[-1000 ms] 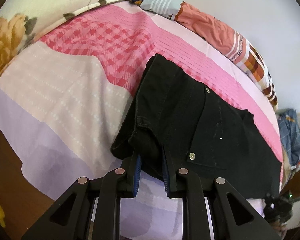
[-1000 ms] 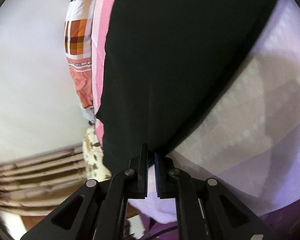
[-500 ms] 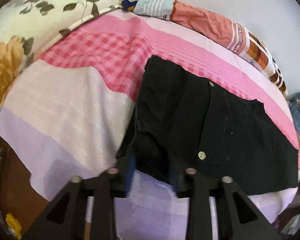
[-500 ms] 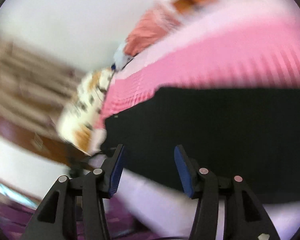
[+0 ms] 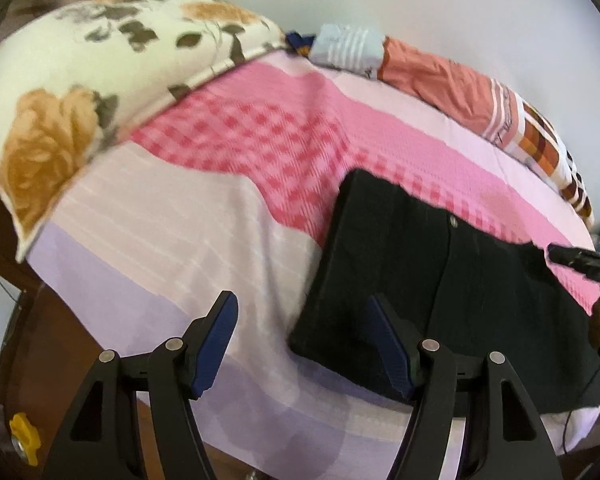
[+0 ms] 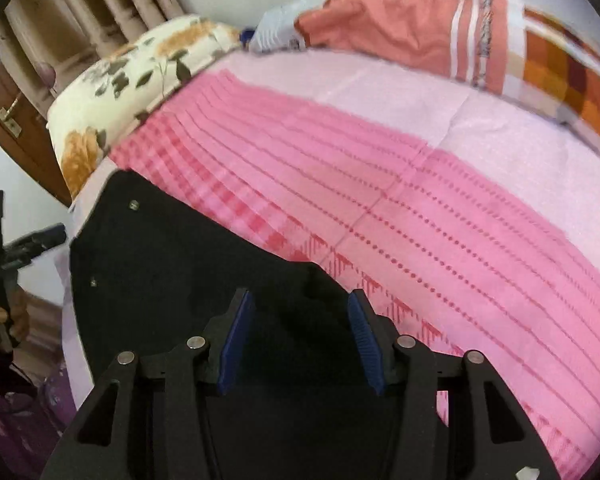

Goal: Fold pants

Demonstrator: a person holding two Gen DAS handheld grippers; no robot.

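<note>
Black folded pants [image 5: 440, 292] lie flat on the pink and lilac bedsheet [image 5: 148, 248]. My left gripper [image 5: 304, 320] hovers at their near left corner. Its jaws are opening, the corner lies loose between them, and the pads press on nothing. My right gripper [image 6: 300, 320] hangs over the other end of the pants [image 6: 172, 256], near their far edge. Its jaws are closing with black cloth below and between them, not pinched. The left gripper [image 6: 20, 240] and the hand [image 6: 4, 320] holding it show at the left edge of the right wrist view.
A floral pillow [image 5: 100, 80] lies at the bed's left end. A salmon and orange checked blanket [image 6: 480, 40] runs along the white wall behind. The brown wooden bed frame [image 5: 40, 340] shows below the sheet's near edge, and a curtain and a door [image 6: 8, 92] stand at far left.
Both grippers have let go of the pants and stand apart now. The left one lifted a little. The right one swung across and rolled, and now faces the pants' other end.
</note>
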